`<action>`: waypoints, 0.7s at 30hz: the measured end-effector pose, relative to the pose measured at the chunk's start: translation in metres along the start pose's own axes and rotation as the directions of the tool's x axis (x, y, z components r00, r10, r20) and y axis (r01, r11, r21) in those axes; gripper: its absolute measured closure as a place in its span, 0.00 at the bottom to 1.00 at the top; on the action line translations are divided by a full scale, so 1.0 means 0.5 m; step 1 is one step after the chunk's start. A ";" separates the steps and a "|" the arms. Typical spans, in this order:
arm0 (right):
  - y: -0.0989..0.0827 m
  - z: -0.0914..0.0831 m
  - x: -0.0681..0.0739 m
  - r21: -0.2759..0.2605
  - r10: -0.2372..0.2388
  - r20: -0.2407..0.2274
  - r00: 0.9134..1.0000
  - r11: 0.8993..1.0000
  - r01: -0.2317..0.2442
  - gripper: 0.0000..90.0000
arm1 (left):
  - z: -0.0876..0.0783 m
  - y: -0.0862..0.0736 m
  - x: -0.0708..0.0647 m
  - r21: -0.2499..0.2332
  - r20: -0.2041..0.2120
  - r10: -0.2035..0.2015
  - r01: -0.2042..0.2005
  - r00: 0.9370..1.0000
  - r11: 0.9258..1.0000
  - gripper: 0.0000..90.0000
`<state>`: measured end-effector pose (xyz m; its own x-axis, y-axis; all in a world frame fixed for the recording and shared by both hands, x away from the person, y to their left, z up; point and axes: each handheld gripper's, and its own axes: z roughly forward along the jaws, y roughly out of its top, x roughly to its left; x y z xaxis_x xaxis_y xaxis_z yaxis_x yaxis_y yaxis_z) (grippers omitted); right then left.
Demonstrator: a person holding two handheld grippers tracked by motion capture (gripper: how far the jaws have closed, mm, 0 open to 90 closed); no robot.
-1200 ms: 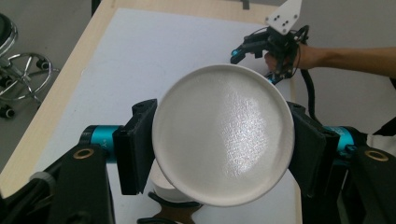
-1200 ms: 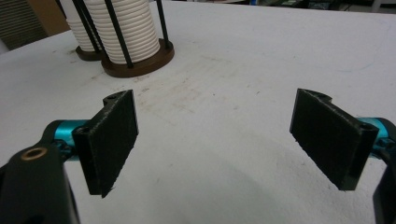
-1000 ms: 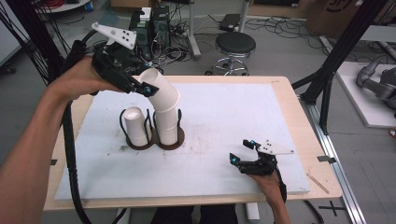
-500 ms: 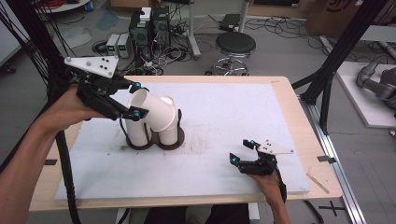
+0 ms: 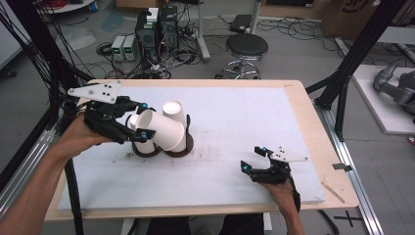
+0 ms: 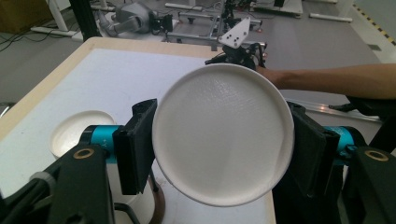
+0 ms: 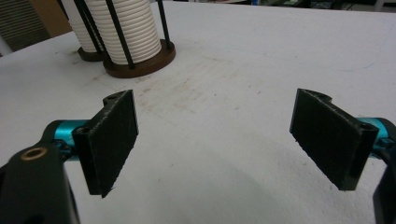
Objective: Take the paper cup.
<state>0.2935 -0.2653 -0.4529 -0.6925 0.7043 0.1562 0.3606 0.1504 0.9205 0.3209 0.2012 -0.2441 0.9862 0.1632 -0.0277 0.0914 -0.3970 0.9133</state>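
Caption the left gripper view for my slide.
Left gripper clamps a white paper cup sideways above the cup holder.

Grey floor (image 5: 303, 44), black stool (image 5: 246, 46), tangled cables (image 5: 181, 36)

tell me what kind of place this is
Most likely a robotics lab or workshop rather than a home. A robot arm lies on a platform at the right, computer boxes with tangled cables sit on the floor, and black metal frame struts stand around the table.
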 end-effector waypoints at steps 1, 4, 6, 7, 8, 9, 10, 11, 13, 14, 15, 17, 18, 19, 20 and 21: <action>0.000 0.000 0.000 0.002 0.001 0.001 1.000 1.000 -0.001 0.17 | 0.001 -0.006 -0.003 -0.016 0.006 0.000 0.000 1.000 1.000 0.37; 0.001 0.001 -0.001 0.007 0.002 -0.002 1.000 1.000 -0.002 0.17 | 0.002 -0.025 -0.010 -0.059 0.011 -0.023 0.024 1.000 0.998 0.37; 0.001 0.002 -0.002 0.011 0.004 -0.004 1.000 1.000 -0.004 0.17 | 0.003 -0.040 -0.013 -0.062 0.003 -0.033 0.033 0.999 0.998 0.37; 0.001 0.002 -0.002 0.011 0.004 -0.004 1.000 1.000 -0.004 0.17 | 0.003 -0.040 -0.013 -0.062 0.003 -0.033 0.033 0.999 0.998 0.37; 0.001 0.001 -0.001 0.008 -0.001 -0.006 1.000 1.000 0.001 0.17 | 0.003 -0.055 -0.018 -0.072 0.000 -0.043 0.042 0.999 0.997 0.37; 0.000 0.000 -0.001 0.006 0.000 -0.009 1.000 1.000 0.000 0.17 | 0.004 -0.063 -0.022 -0.084 -0.004 -0.045 0.045 0.999 0.995 0.37; 0.000 0.000 0.000 -0.002 -0.005 -0.009 1.000 1.000 0.005 0.17 | 0.004 -0.063 -0.022 -0.084 -0.004 -0.045 0.045 0.999 0.995 0.37; 0.000 -0.001 0.000 -0.006 -0.011 -0.010 1.000 1.000 0.010 0.17 | 0.005 -0.078 -0.028 -0.105 -0.006 -0.053 0.052 0.999 0.993 0.37; -0.001 -0.002 0.000 -0.005 -0.009 -0.013 1.000 1.000 0.009 0.17 | 0.005 -0.086 -0.030 -0.111 -0.008 -0.056 0.054 0.998 0.992 0.37; 0.000 -0.001 0.000 -0.005 -0.009 -0.012 1.000 1.000 0.008 0.17 | 0.007 -0.094 -0.032 -0.113 -0.011 -0.065 0.063 0.998 0.992 0.37; 0.000 -0.001 -0.001 -0.007 -0.012 -0.013 1.000 1.000 0.012 0.17 | 0.008 -0.108 -0.034 -0.112 -0.017 -0.069 0.067 0.997 0.992 0.37; 0.000 -0.001 -0.001 -0.001 -0.003 -0.018 1.000 1.000 0.003 0.17 | 0.009 -0.124 -0.035 -0.124 -0.017 -0.078 0.076 0.997 0.989 0.37; 0.000 -0.001 -0.001 -0.002 -0.004 -0.018 1.000 1.000 0.004 0.17 | 0.010 -0.131 -0.036 -0.129 -0.019 -0.086 0.082 0.996 0.988 0.37; 0.000 -0.001 -0.002 -0.006 -0.007 -0.018 1.000 1.000 0.006 0.17 | 0.010 -0.131 -0.036 -0.129 -0.019 -0.086 0.082 0.996 0.988 0.37; 0.000 -0.001 -0.002 -0.007 -0.005 -0.018 1.000 1.000 0.005 0.17 | 0.013 -0.145 -0.037 -0.130 -0.020 -0.088 0.085 0.996 0.988 0.37; 0.000 -0.001 -0.002 -0.007 -0.005 -0.018 1.000 1.000 0.005 0.17 | 0.014 -0.151 -0.038 -0.129 -0.021 -0.090 0.087 0.996 0.988 0.37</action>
<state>0.2937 -0.2664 -0.4530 -0.7055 0.6908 0.1584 0.3529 0.1487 0.9238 0.2962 0.2218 -0.3154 0.9709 0.2171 -0.1014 0.1579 -0.2613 0.9523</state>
